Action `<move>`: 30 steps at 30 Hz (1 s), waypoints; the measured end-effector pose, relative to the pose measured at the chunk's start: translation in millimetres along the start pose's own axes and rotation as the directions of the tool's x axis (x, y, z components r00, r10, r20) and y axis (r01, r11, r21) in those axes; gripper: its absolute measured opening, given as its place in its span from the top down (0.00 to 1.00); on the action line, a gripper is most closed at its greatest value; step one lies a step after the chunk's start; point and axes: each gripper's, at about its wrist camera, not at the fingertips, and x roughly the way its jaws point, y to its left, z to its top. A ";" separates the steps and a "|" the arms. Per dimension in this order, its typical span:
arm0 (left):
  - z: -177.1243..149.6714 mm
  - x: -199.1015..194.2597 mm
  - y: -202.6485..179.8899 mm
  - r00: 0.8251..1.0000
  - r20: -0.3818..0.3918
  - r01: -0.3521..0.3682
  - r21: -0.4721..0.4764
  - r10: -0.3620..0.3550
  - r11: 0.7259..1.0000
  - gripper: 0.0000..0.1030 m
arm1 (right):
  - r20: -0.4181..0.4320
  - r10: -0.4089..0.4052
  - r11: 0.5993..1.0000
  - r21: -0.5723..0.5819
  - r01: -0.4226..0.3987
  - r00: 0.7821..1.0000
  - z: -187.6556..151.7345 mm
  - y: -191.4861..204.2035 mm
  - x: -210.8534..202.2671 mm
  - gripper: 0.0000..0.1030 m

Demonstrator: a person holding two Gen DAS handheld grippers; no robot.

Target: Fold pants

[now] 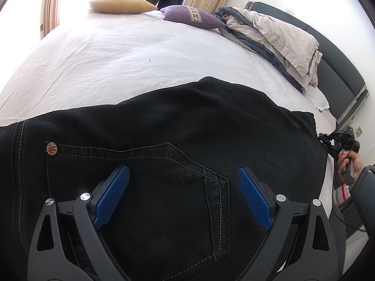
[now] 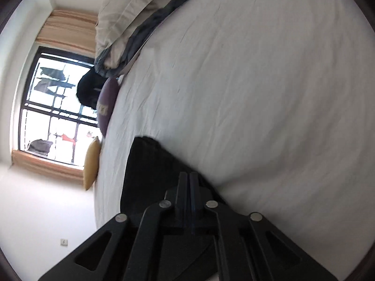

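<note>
White bed (image 1: pixel 117 53) — flat black pants (image 1: pixel 187 121)

A wide bed (image 1: pixel 121 53) under a wrinkled white sheet fills the left wrist view, and black pants (image 1: pixel 178 126) lie spread flat across its lower half, back pocket up. Along the top edge sit a tan cushion (image 1: pixel 121 4) at upper left and a purple cushion (image 1: pixel 192 16) just right of it. A rumpled beige-and-grey duvet (image 1: pixel 276 39) is heaped at upper right, against the dark headboard.
</note>
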 end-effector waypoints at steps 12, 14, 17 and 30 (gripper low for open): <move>3.2 2.2 -0.6 1.000 -0.008 0.002 0.000 -0.002 1.000 0.08 | -0.528 0.077 0.886 -0.353 -0.301 0.846 -94.1 135.4 126.1 0.70; 3.0 1.9 0.8 1.000 -0.006 0.009 -0.003 -0.009 1.000 0.08 | -0.452 0.127 0.931 -0.253 -0.264 0.883 -67.8 114.7 128.8 0.92; 1.9 1.7 1.9 1.000 -0.001 0.011 -0.002 -0.011 1.000 0.08 | -0.223 0.074 0.971 -0.207 -0.121 0.972 -28.5 83.7 108.1 0.99; 1.1 0.9 1.6 1.000 0.006 0.016 -0.009 -0.016 1.000 0.08 | -0.130 0.249 0.934 -0.228 -0.274 0.960 -47.0 80.1 -6.7 0.29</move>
